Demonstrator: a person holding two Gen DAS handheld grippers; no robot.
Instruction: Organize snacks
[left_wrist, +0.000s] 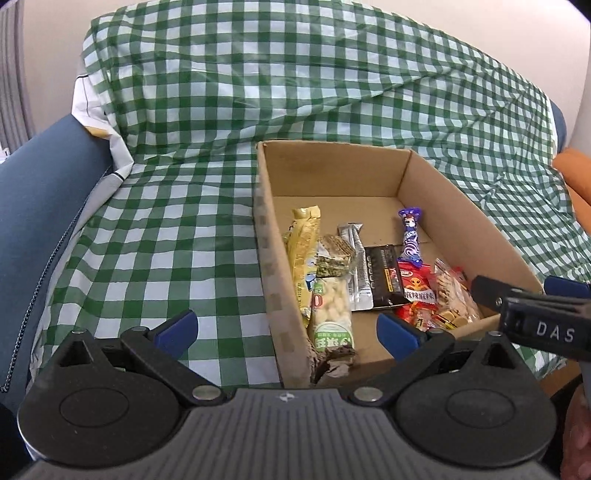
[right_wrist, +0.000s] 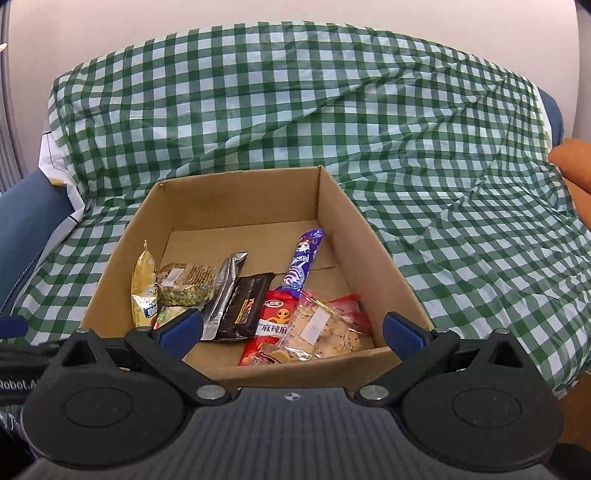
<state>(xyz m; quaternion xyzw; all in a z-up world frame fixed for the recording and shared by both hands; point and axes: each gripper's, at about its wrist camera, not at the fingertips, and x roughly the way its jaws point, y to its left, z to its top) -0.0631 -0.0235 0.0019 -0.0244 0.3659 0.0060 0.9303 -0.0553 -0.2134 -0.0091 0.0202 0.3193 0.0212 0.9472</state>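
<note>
An open cardboard box (left_wrist: 332, 166) (right_wrist: 240, 192) sits on a green checked cloth and holds several snack packs in a row along its near side. Among them are a yellow pack (left_wrist: 303, 243) (right_wrist: 144, 280), a black pack (left_wrist: 384, 280) (right_wrist: 247, 306), a purple pack (left_wrist: 410, 232) (right_wrist: 303, 258), a red pack (left_wrist: 415, 288) (right_wrist: 273, 321) and a clear bag of biscuits (left_wrist: 452, 295) (right_wrist: 325, 328). My left gripper (left_wrist: 286, 328) hangs open over the box's near left wall with nothing between its fingers. My right gripper (right_wrist: 291, 328) stands open above the box's near edge, holding nothing.
The green checked cloth (left_wrist: 166, 240) (right_wrist: 461, 240) covers a sofa seat and back. A blue armrest (left_wrist: 40, 206) rises at the left and an orange cushion (right_wrist: 576, 162) lies at the right. The other gripper's body (left_wrist: 539, 314) shows at the right of the left wrist view.
</note>
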